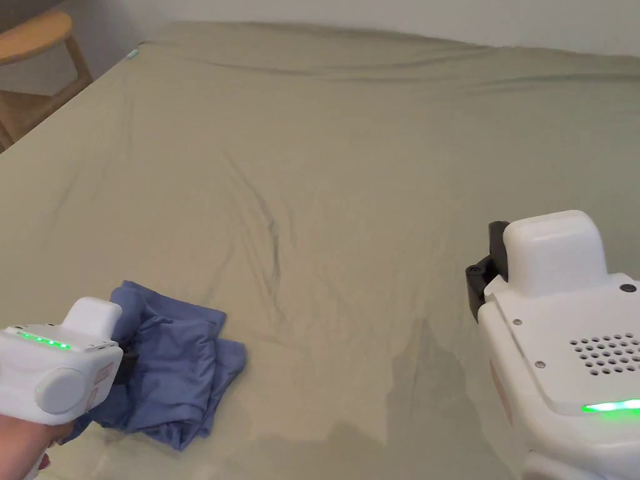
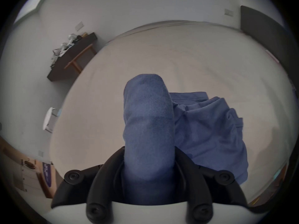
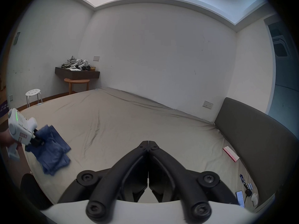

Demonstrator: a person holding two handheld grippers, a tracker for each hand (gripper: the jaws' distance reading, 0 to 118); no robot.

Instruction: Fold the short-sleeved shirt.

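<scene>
The blue short-sleeved shirt [image 1: 178, 369] lies crumpled on the beige bed sheet [image 1: 350, 187] near its front left corner. My left gripper [image 1: 125, 365] is shut on a bunched fold of it. In the left gripper view that fold [image 2: 148, 122] rises thick between the two black jaws, and the rest of the shirt [image 2: 210, 138] spreads to the right. From the right gripper view, the left gripper [image 3: 38, 141] lifts the shirt's edge [image 3: 51, 153] slightly. My right gripper [image 3: 148, 142] is shut with nothing in it, held above the sheet at the right [image 1: 484, 281], far from the shirt.
A wooden chair [image 1: 37, 44] stands off the bed's far left corner. A dark headboard [image 3: 258, 138] borders the right side. A pink-and-white box [image 3: 230, 154], a phone [image 3: 240, 198] and small items lie along it. A white stool [image 3: 33, 93] stands beyond the bed.
</scene>
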